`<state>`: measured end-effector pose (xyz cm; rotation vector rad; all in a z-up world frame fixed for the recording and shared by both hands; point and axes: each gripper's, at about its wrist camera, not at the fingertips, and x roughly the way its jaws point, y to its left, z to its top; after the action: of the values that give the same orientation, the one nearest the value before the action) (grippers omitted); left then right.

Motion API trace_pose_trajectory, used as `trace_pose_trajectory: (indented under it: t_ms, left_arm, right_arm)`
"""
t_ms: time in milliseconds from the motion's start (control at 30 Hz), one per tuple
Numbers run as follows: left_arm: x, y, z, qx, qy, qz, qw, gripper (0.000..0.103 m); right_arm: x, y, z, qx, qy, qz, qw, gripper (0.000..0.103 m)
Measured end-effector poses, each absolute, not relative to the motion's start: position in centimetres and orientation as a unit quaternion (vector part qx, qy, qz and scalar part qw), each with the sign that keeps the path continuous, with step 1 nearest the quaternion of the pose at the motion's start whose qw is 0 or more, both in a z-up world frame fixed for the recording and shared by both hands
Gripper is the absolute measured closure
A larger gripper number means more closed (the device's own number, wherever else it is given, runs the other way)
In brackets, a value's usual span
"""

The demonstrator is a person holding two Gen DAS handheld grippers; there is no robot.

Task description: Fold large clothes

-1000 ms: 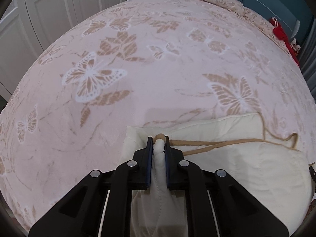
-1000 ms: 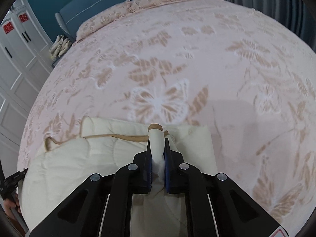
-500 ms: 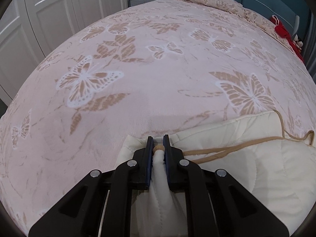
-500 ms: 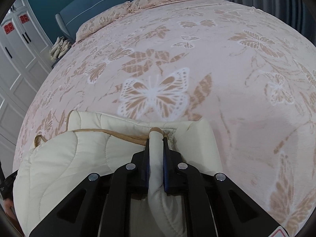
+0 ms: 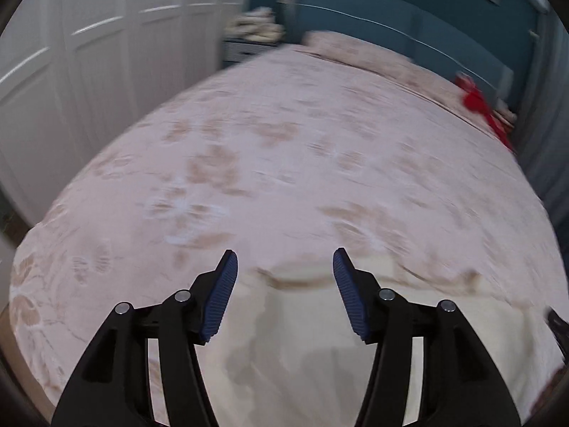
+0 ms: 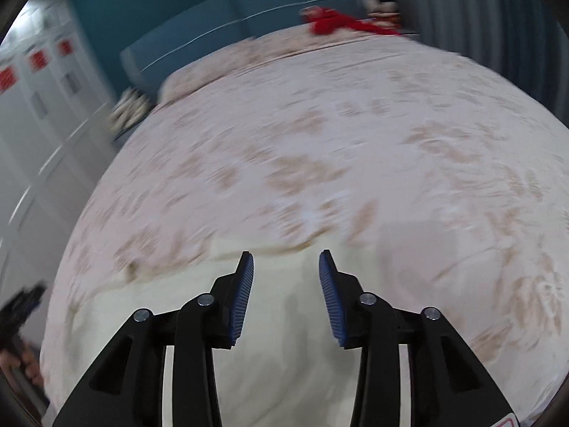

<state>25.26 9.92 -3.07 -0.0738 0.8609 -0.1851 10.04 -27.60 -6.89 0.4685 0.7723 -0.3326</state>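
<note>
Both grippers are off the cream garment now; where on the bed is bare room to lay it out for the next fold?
The bedspread between the cream garment and the pillow is bare. The red cloth crowds the far corner by the headboard.

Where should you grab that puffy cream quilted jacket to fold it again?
Probably the far tan-trimmed edge, coming from above: the puffy cream quilted jacket lies flat on the pink butterfly bedspread, so only a raised edge gives the open left gripper and right gripper something to pinch.
</note>
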Motion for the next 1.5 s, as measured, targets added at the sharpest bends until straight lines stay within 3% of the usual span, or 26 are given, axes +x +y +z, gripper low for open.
trace_pose_trajectory:
  t_ms: [167,433,700,1500]
  left_arm:
    - [22.0,1.7,-6.9,0.047,0.458,-0.17,0.871,0.057]
    - [23.4,-2.8,-11.9,0.084,0.475,-0.168,0.86,0.06]
    - [26.8,-3.6,-14.6,0.072,0.484,-0.158,0.858,0.059]
    - [27.5,-5.0,-16.4,0.091,0.443,-0.146,0.88,0.056]
  right_arm:
    - [13.2,-18.8,-8.4,0.169,0.42,-0.051,0.89,0.084]
    - [19.0,-14.0,-12.9,0.118,0.467,-0.025,0.876,0.085]
    - [22.8,-16.1,-16.7,0.163,0.485,-0.037,0.858,0.099]
    - [24.4,-16.4,-19.1,0.177,0.454,-0.051,0.872,0.103]
